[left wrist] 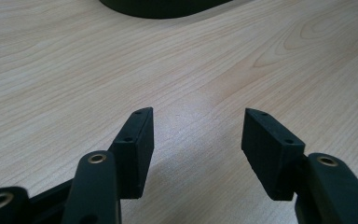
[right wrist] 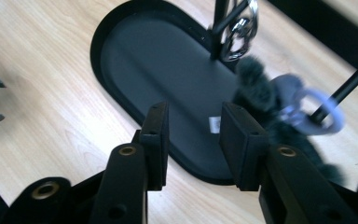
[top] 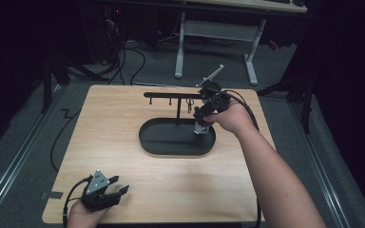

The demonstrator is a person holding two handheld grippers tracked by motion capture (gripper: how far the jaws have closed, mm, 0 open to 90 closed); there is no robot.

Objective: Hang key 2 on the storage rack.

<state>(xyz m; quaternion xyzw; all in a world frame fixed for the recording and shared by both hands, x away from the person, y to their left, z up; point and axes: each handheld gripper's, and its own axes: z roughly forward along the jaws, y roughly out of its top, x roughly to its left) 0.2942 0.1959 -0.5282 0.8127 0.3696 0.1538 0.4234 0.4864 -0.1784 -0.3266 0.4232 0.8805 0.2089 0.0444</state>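
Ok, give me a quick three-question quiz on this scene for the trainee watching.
1. True or false: the left gripper is shut.
2. Where does the furry key ring hang? A) on the black stand; B) in the right gripper; C) flat on the table.
3. What is gripped between the right gripper's jaws?
Key: 1 false, its jaws stand wide apart; 2 A; 3 nothing.

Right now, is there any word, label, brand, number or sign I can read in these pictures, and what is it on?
None can be read.
A small white label sits on the black oval tray, seen in the right gripper view; its print is too small and blurred to read.
The wooden table, the hanging rack and the furry keychain show no lettering.
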